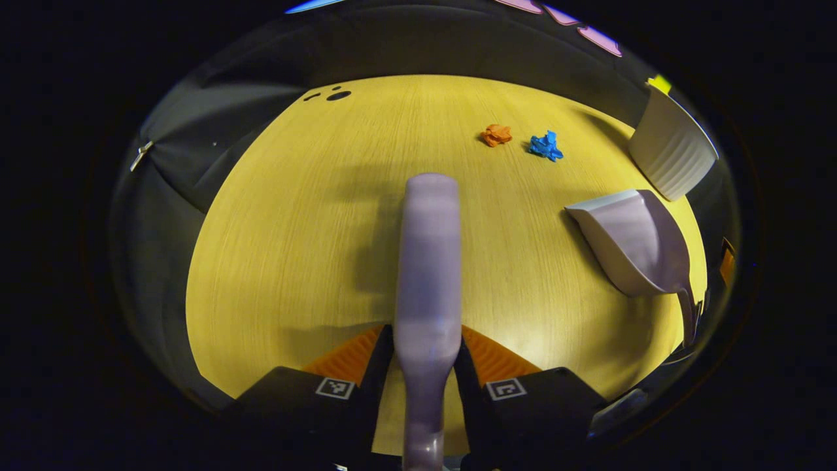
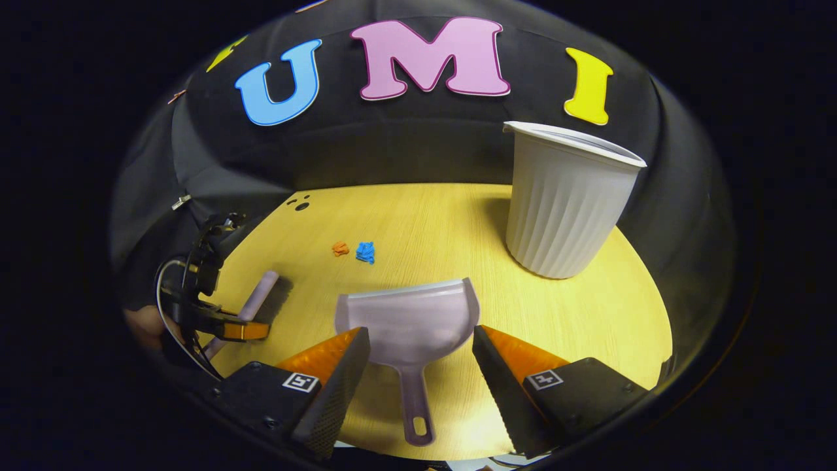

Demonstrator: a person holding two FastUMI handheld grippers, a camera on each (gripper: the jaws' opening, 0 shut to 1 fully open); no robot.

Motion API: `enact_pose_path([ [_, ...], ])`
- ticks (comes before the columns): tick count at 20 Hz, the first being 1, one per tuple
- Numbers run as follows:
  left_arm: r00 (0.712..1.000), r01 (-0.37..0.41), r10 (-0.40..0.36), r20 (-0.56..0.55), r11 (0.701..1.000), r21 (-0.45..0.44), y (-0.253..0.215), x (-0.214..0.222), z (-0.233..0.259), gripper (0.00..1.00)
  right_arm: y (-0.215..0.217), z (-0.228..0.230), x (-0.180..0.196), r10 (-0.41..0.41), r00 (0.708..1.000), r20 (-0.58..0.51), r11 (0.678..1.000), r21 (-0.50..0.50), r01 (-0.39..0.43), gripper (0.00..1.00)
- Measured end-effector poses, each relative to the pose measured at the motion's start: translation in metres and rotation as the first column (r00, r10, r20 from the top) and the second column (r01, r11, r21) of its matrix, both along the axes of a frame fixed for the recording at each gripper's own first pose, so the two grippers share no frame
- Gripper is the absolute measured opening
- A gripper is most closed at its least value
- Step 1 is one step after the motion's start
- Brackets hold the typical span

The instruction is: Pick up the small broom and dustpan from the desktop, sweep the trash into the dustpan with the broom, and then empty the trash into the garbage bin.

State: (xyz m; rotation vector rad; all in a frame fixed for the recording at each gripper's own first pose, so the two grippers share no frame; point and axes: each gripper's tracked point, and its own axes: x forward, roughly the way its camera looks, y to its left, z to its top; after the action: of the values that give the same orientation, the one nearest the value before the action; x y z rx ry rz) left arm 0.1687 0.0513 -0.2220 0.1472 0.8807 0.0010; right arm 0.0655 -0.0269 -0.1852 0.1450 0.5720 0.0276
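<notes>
My left gripper (image 1: 425,356) is shut on the lilac small broom (image 1: 428,261), which points forward over the table. In the right gripper view, that gripper (image 2: 219,324) holds the broom (image 2: 259,296) low at the table's left. The lilac dustpan (image 2: 409,320) lies flat on the table with its handle toward me. My right gripper (image 2: 418,356) stands open, its fingers either side of the handle and apart from it. An orange paper scrap (image 1: 497,135) and a blue one (image 1: 546,146) lie side by side farther out. The dustpan (image 1: 637,242) is right of the broom.
The white ribbed garbage bin (image 2: 565,203) stands upright at the table's back right, beyond the dustpan, and shows as the bin (image 1: 670,150) at the far right. The yellow wooden table (image 2: 444,222) is round-edged with black cloth behind. A hand (image 2: 140,327) holds the left gripper.
</notes>
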Motion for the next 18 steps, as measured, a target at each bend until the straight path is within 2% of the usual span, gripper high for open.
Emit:
enact_pose_path([
  [1,1.000,0.003,-0.003,-0.001,1.000,0.007,0.000,-0.001,0.000,0.54,0.003,0.000,0.000,0.004,1.000,-0.003,1.000,0.002,-0.004,0.98],
  [2,1.000,0.002,-0.003,0.008,1.000,0.008,0.000,0.000,-0.001,0.44,0.005,0.001,-0.001,0.009,1.000,-0.003,1.000,0.002,-0.009,0.98],
  [7,0.998,0.021,-0.019,0.066,1.000,-0.019,-0.002,0.001,0.001,0.32,0.011,-0.003,-0.011,0.020,1.000,-0.021,1.000,0.005,-0.020,0.99],
  [9,0.996,0.015,-0.007,0.085,0.996,-0.089,-0.004,-0.005,0.004,0.26,0.008,-0.002,-0.015,0.011,1.000,-0.025,1.000,0.002,-0.011,0.99],
  [11,0.992,0.000,0.020,0.123,0.988,-0.157,-0.004,-0.011,0.013,0.26,0.006,-0.003,-0.022,-0.001,0.999,-0.035,1.000,-0.004,0.000,0.98],
  [16,0.975,0.022,0.017,0.220,0.985,-0.173,0.006,-0.045,0.043,0.27,0.011,-0.009,-0.034,-0.007,0.997,-0.077,1.000,0.004,0.008,0.99],
  [18,0.970,0.021,0.021,0.242,0.985,-0.170,0.011,-0.068,0.052,0.25,0.008,-0.018,-0.036,-0.037,0.993,-0.114,0.999,-0.028,0.034,0.99],
])
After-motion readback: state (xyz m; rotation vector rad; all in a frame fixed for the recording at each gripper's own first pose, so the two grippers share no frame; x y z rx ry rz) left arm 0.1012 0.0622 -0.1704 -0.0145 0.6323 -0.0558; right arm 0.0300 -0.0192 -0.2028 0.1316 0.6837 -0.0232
